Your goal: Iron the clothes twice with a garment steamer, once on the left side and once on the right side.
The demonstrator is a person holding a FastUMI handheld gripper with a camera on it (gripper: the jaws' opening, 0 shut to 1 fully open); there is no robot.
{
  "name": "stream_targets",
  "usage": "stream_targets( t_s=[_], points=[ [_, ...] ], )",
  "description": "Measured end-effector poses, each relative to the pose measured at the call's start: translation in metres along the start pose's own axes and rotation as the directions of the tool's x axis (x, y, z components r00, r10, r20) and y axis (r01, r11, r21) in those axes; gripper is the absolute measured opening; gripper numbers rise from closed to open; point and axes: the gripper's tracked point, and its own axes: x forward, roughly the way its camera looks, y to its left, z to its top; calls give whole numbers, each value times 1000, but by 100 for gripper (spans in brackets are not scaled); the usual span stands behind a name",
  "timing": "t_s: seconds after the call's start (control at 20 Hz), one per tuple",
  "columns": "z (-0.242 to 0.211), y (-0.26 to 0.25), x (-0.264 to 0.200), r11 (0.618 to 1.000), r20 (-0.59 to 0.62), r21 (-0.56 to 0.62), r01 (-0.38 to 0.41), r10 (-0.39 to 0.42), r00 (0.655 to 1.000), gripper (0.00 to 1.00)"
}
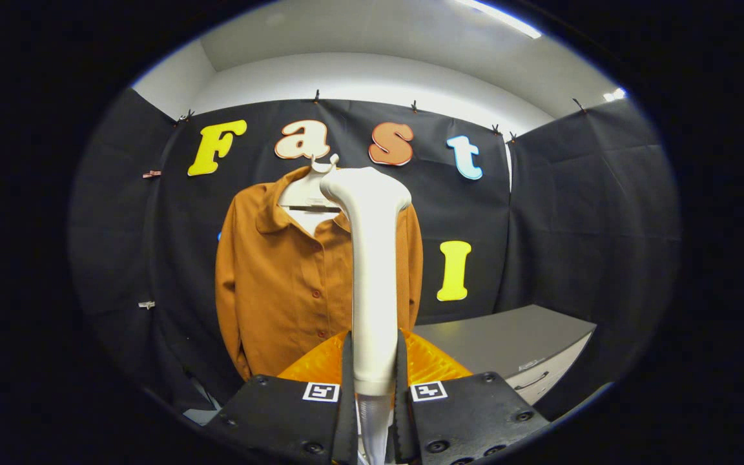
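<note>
The garment steamer (372,271) stands upright between the fingers of the gripper (372,387), its white handle clamped on both sides by the pads and its curved head rising toward twelve o'clock, where it overlaps the collar of the shirt behind it. The fingers are closed down to the width of the handle — nothing else is in their grasp. Beyond the steamer, the rust-brown shirt (281,271) hangs on a pale hanger (304,190) against the black cloth wall (572,213), buttoned down the front, its sleeves falling at the sides; most of it lies at ten to eleven o'clock from the fingers, with a strip of it showing past the handle at about one o'clock. At roughly two o'clock from the fingers sits a grey cabinet (507,339) with a flat top and a drawer handle on its front face. Above the cloth, a white wall (372,77) meets a pale ceiling with a strip light (498,16) at one o'clock. The cloth is pinned along its upper edge by small clips (414,105).
</note>
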Motion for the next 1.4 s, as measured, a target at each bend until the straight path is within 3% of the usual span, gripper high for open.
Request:
stream_targets(
  t_s=[0.25,0.6,1.4],
  points=[
    [20,42,7,999,16,-27,-45,45,999,25],
    [12,97,30,993,3,-96,-74,74,997,25],
    [-70,147,80,969,-70,-246,-17,0,998,25]
  ],
)
